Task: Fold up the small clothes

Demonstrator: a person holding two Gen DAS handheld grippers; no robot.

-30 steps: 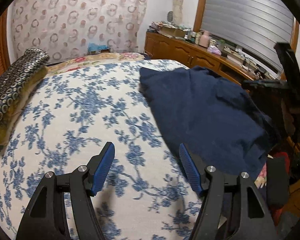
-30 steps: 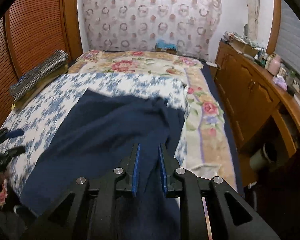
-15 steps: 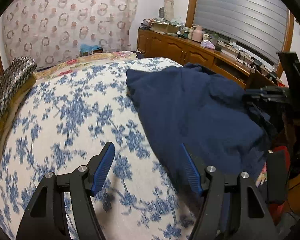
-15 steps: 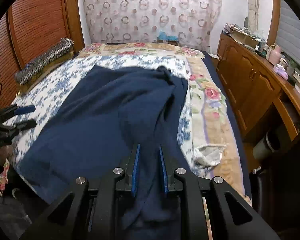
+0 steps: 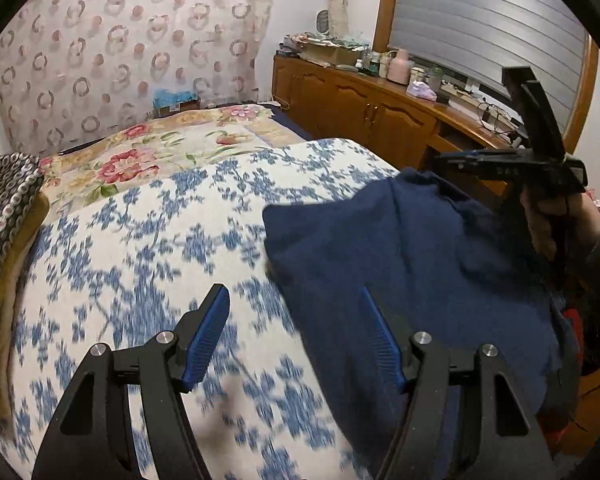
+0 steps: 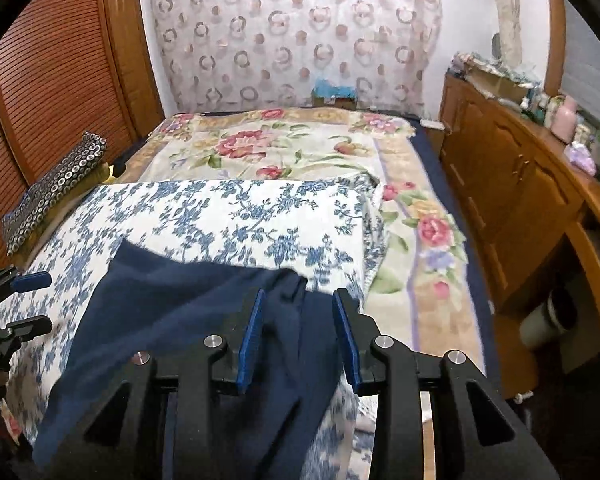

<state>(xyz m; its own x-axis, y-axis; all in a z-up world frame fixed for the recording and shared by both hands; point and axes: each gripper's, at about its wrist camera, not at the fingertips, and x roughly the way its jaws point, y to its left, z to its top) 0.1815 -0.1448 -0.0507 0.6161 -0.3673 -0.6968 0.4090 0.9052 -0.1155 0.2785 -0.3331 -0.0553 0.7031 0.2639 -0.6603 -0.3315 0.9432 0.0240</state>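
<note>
A navy garment lies spread on the near part of the bed's blue-flowered sheet, its near end hanging over the front edge. My right gripper is over the garment's right side. Its jaws are opening, and a fold of the navy cloth runs between the blue pads without being pinched. My left gripper stands open at the garment's left edge, one finger over the sheet and one over the cloth, holding nothing. A hand carries the right gripper at the far right.
A rose-patterned blanket covers the far half of the bed. A ring-patterned cushion lies along the left edge by louvred wooden doors. A cluttered wooden cabinet runs down the right, with a narrow floor gap and a bin.
The right gripper's jaws, nearly shut on the navy cloth before, have parted. The garment has been drawn toward the bed's near edge. Both hands have shifted; the left gripper stayed open.
</note>
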